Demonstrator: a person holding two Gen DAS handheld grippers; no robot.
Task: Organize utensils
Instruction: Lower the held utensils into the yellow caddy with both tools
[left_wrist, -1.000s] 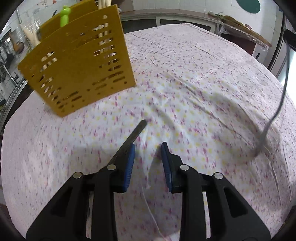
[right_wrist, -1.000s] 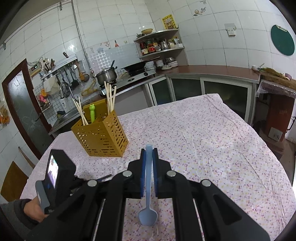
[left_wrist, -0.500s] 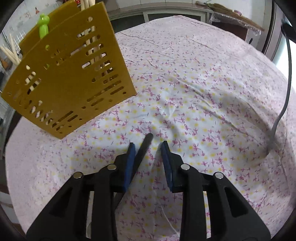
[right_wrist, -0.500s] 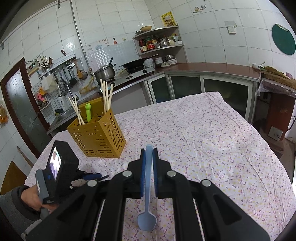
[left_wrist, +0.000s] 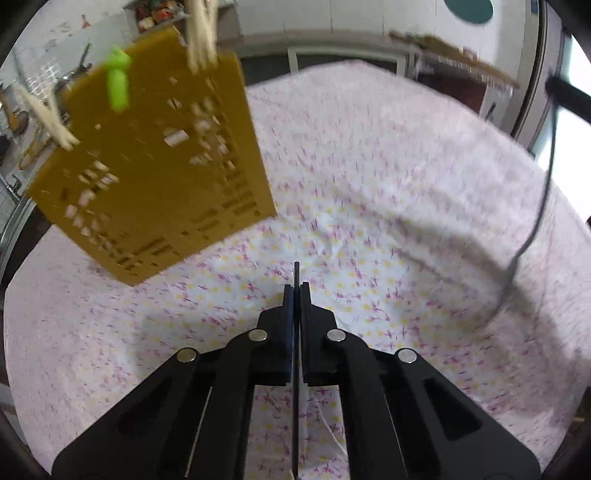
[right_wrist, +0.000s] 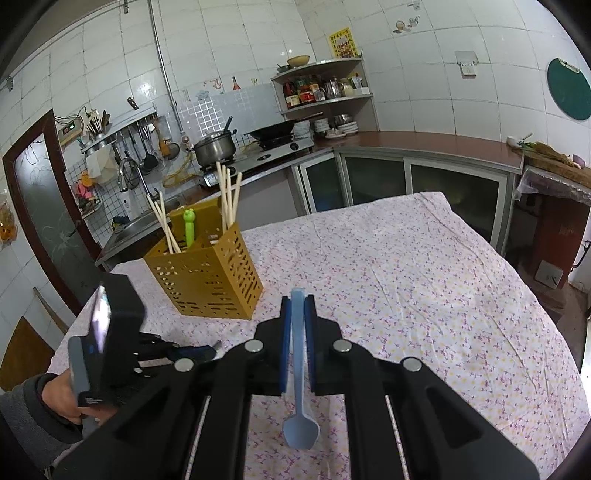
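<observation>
A yellow slotted utensil holder (right_wrist: 207, 273) stands on the flowered tablecloth, holding several chopsticks (right_wrist: 229, 195) and a green frog-topped utensil (right_wrist: 189, 227). It also shows blurred in the left wrist view (left_wrist: 155, 177), up and left of my left gripper (left_wrist: 295, 291). That gripper is shut on a thin dark utensil (left_wrist: 296, 369), seen edge-on, lifted above the cloth. My right gripper (right_wrist: 297, 306) is shut on a light blue spoon (right_wrist: 300, 424), bowl hanging toward the camera. The left gripper (right_wrist: 207, 350) appears at lower left in the right wrist view.
The tablecloth (right_wrist: 424, 295) covers the whole table. A dark cable (left_wrist: 532, 221) hangs at the right of the left wrist view. Kitchen counter, stove and pots (right_wrist: 218, 147) stand behind the table, cabinets (right_wrist: 406, 181) at the far edge.
My left gripper closed on the dark utensil that lay on the cloth and lifted it, swinging toward the holder. The right gripper kept hold of the blue spoon, nearly still.
</observation>
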